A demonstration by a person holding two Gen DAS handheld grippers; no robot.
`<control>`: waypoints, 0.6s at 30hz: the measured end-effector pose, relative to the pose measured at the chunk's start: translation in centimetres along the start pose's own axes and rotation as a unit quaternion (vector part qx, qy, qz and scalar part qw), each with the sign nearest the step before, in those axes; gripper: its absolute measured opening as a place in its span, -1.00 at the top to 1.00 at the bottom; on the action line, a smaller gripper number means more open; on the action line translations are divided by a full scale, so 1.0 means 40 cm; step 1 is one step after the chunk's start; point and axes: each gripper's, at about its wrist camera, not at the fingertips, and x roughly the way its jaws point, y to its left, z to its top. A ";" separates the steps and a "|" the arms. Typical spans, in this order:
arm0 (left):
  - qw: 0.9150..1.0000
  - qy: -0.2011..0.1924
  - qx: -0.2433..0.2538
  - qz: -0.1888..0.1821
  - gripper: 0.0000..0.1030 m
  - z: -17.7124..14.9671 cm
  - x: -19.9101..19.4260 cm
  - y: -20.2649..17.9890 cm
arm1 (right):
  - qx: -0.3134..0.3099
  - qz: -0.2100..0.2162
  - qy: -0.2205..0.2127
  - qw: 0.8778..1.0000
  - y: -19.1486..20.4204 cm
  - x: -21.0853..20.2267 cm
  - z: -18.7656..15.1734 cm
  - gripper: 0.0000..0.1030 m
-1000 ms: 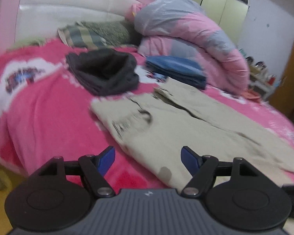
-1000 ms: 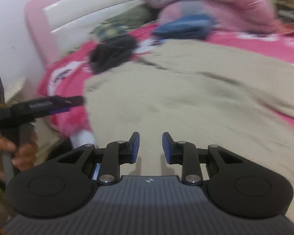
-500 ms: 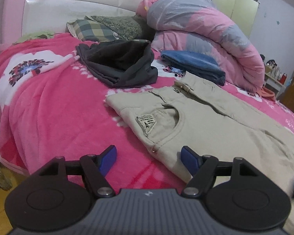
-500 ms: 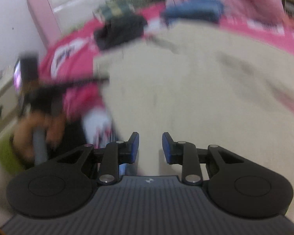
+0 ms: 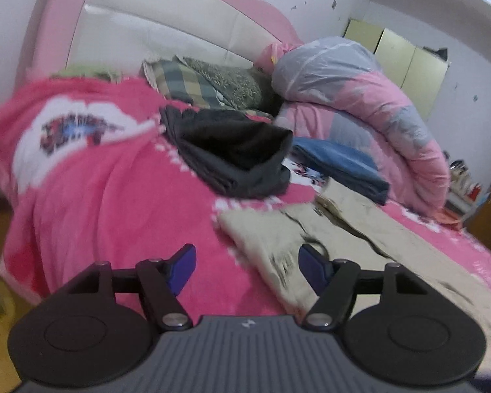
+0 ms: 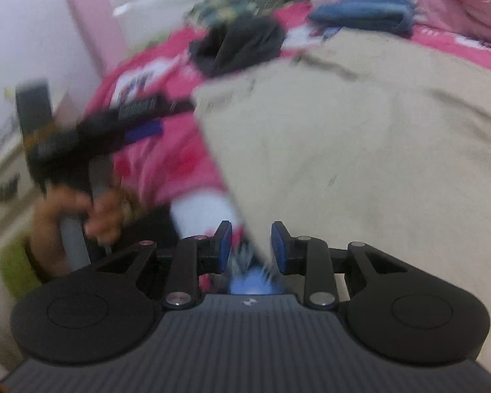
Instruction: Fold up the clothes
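Lying flat across the pink blanket [image 5: 108, 196] on the bed are the beige trousers [image 5: 360, 239], waistband end nearest the left gripper [image 5: 247, 267] and legs running off to the right. That gripper is hovering low over the bed edge, its jaws closing but wide apart, the left blue pad over bare blanket and the right pad over the trousers' waist corner; nothing is being pressed between them. From the right wrist view the trousers [image 6: 360, 137] are filling most of the picture, and the right gripper [image 6: 251, 245] is hanging over their near edge with its jaws narrow, a gap showing between the pads. The cloth edge is sitting in line with that gap, but blur is hiding whether the pads are touching it. A hand [image 6: 81, 216] is gripping the left gripper's handle at the left of that view. Behind the trousers are lying a folded dark grey garment [image 5: 235, 157] and folded blue jeans [image 5: 340, 167], with a rolled pink-and-grey duvet [image 5: 360, 98] and pillows [image 5: 212, 82] against the headboard [image 5: 167, 23].
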 end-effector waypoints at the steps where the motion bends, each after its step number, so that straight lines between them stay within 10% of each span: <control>1: 1.000 0.002 0.009 0.010 -0.36 0.007 0.014 -0.009 | 0.001 -0.006 -0.017 1.000 -0.003 0.002 0.025 0.49; 7: 0.997 0.046 0.007 0.065 -0.35 0.015 0.086 -0.016 | 0.042 -0.026 -0.021 0.999 -0.021 0.128 0.057 0.48; 14: 0.997 0.042 0.000 0.064 -0.36 0.016 0.086 -0.010 | -0.023 0.061 -0.007 0.998 0.080 0.019 -0.078 0.41; 18: 0.997 0.042 0.003 0.069 -0.36 0.017 0.088 -0.013 | 0.008 -0.025 -0.059 0.998 -0.030 -0.025 0.000 0.41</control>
